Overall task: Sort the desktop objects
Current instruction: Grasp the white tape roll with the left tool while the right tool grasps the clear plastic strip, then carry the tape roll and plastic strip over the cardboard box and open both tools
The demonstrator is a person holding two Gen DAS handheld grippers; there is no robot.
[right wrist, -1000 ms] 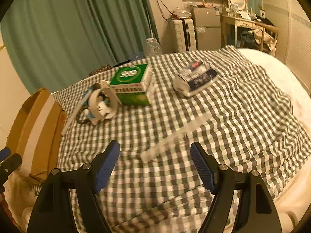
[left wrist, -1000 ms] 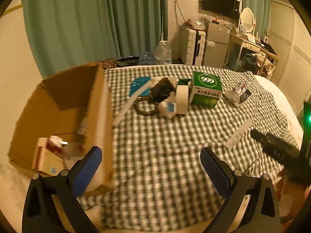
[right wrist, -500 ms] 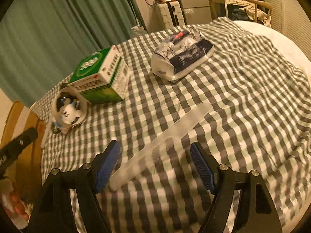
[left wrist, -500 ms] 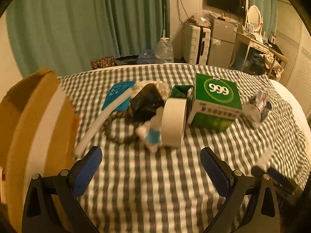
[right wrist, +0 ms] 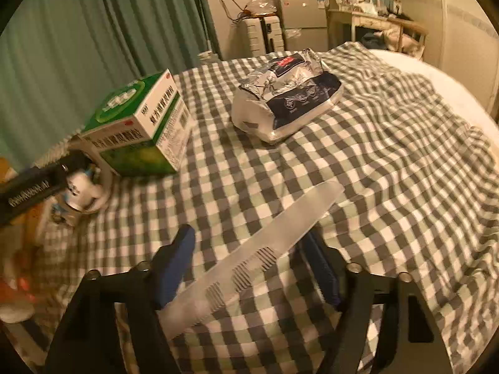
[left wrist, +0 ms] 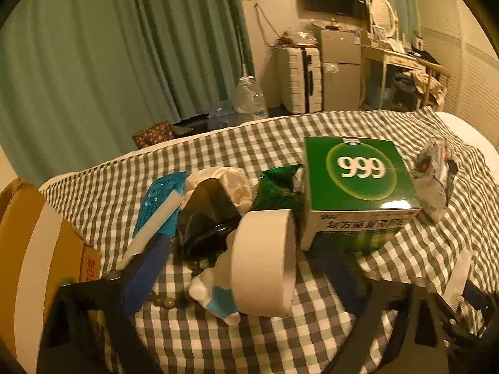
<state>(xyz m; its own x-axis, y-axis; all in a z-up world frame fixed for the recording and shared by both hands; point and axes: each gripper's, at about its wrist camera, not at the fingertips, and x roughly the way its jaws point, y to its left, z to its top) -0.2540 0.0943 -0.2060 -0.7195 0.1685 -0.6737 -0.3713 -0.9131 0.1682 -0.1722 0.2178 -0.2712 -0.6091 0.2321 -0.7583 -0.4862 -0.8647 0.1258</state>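
Note:
In the left wrist view my left gripper [left wrist: 243, 277] is open around a white tape roll [left wrist: 265, 261] standing on edge, with a small white and blue figurine [left wrist: 215, 293] beside it. Behind lie a black object [left wrist: 205, 218], a blue card [left wrist: 162, 202] and a green 999 box [left wrist: 358, 184]. In the right wrist view my right gripper [right wrist: 249, 265] is open, its fingers on either side of a translucent comb [right wrist: 259, 246] lying flat on the checked cloth. The green box [right wrist: 143, 131] and the figurine [right wrist: 78, 193] show at the left.
A cardboard box [left wrist: 28, 249] stands at the left edge of the bed. A silver foil bag [right wrist: 290, 103] lies at the back of the cloth; it also shows in the left wrist view [left wrist: 436, 180]. A bead bracelet [left wrist: 165, 302] lies by the figurine.
Both grippers have moved forward and lower. The left has closed in on the tape roll and figurine; the right now straddles the comb. Both stay open.

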